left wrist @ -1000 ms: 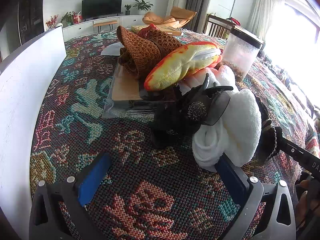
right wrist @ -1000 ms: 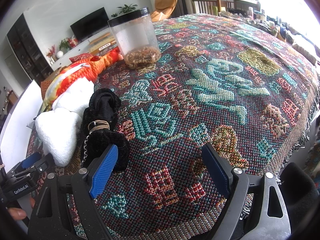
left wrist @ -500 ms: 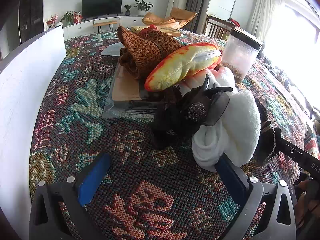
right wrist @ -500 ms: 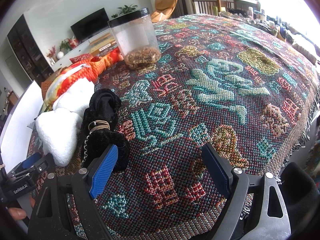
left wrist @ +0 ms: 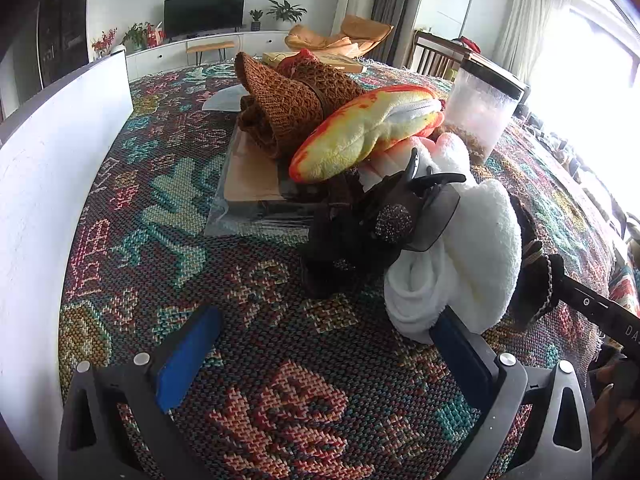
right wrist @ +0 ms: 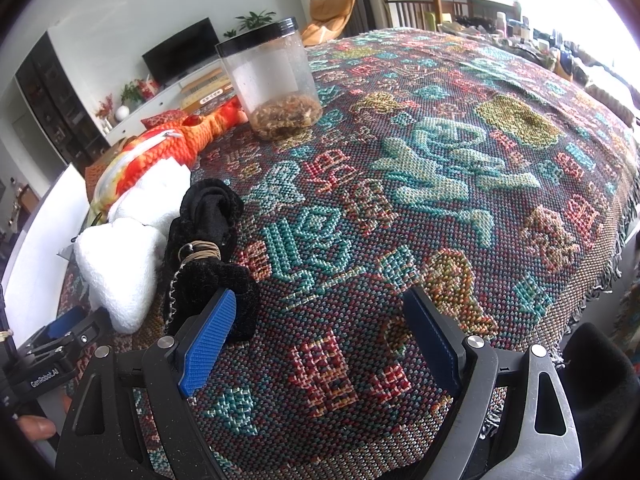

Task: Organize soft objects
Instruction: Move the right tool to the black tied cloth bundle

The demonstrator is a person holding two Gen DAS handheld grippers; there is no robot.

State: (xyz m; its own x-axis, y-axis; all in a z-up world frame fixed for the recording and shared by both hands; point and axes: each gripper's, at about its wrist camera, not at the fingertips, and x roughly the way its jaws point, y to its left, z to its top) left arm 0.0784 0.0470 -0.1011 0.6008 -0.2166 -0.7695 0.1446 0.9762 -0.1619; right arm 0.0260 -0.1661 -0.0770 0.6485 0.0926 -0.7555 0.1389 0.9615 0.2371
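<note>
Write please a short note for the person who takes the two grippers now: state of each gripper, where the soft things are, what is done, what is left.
Left gripper: open, empty, beside the white towel.
Right gripper: open, empty, next to the black cloth bundle.
Soft things lie in one heap on the patterned cloth: brown knit hat, fish plush, towel, black bundle. A jar stands behind.
Done: nothing visible.
Left: sort the whole heap.
</note>
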